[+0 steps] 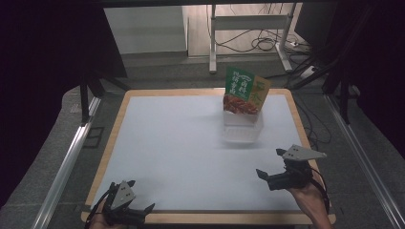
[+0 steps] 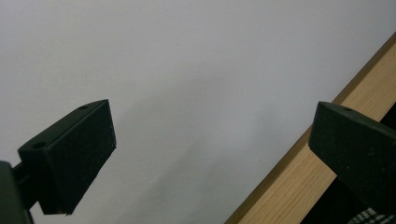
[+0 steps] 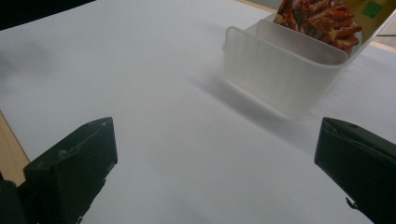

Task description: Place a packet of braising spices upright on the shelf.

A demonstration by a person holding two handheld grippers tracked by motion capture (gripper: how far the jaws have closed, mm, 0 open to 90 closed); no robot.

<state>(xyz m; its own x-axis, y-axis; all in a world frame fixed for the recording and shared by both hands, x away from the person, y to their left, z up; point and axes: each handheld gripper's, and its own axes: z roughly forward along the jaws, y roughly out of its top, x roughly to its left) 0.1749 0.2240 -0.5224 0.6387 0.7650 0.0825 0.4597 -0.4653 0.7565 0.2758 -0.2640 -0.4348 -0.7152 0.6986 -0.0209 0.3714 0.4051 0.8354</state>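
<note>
A green and yellow snack packet (image 1: 245, 89) printed with red food stands upright in a clear plastic bin (image 1: 241, 128) at the far right of the white table top (image 1: 181, 148). In the right gripper view the clear plastic bin (image 3: 285, 74) is ahead to the upper right, with the snack packet (image 3: 336, 18) inside. My right gripper (image 1: 271, 164) sits near the table's right front, open and empty, its jaws wide apart (image 3: 215, 154). At the front left edge my left gripper (image 1: 138, 202) is open over bare table (image 2: 210, 135), holding nothing.
The table has a wooden rim (image 1: 200, 218); in the left gripper view that rim (image 2: 308, 177) runs just under the right jaw. Metal rails (image 1: 67, 162) flank the table. Behind it are a frame's legs and cables (image 1: 262, 43) on the floor.
</note>
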